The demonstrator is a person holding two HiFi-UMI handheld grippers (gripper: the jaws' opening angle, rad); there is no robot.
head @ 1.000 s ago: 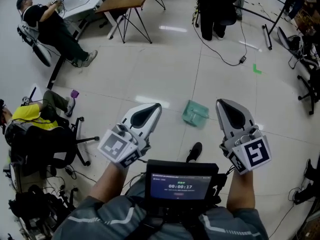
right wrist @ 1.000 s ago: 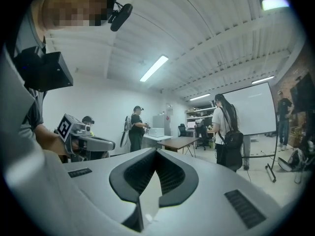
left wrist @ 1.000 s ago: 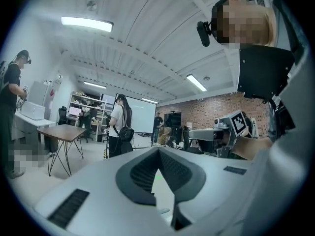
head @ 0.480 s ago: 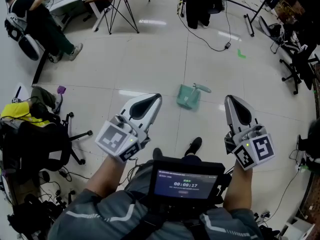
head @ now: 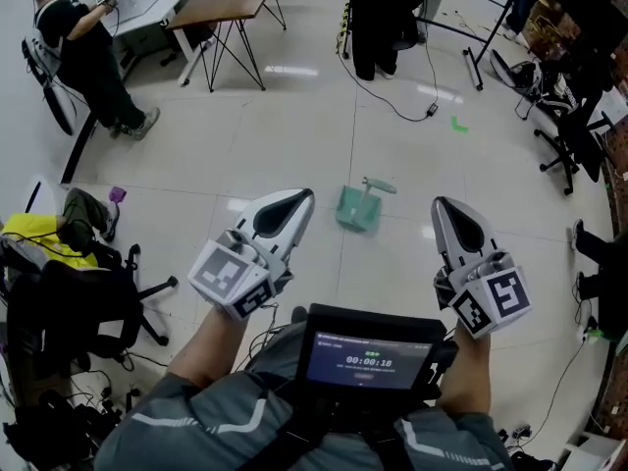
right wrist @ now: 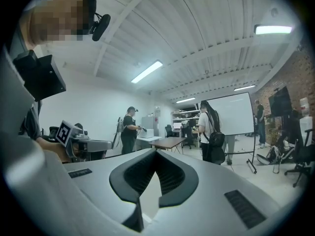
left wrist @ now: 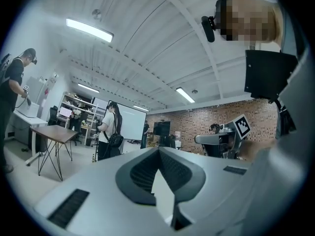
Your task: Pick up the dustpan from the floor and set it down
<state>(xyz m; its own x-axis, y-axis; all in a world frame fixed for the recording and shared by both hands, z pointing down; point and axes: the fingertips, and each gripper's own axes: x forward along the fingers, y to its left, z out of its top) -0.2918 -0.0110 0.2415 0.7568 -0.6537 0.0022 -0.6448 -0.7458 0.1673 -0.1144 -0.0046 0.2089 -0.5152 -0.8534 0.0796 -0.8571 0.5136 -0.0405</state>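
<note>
The left tool (head: 293, 197) and right tool (head: 447, 208) were pressed together, empty; one would need spreading before reaching the dustpan (head: 354, 209).

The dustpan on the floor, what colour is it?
Teal green. The dustpan shows best in the head view.

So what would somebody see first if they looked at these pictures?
Probably the two grey grippers held out low in the head view, the left gripper and the right gripper, both shut with nothing in them. Next comes the small green dustpan lying on the shiny floor just ahead, between them. Other people stand around the room's far edge, one person near the upper left corner.
</note>
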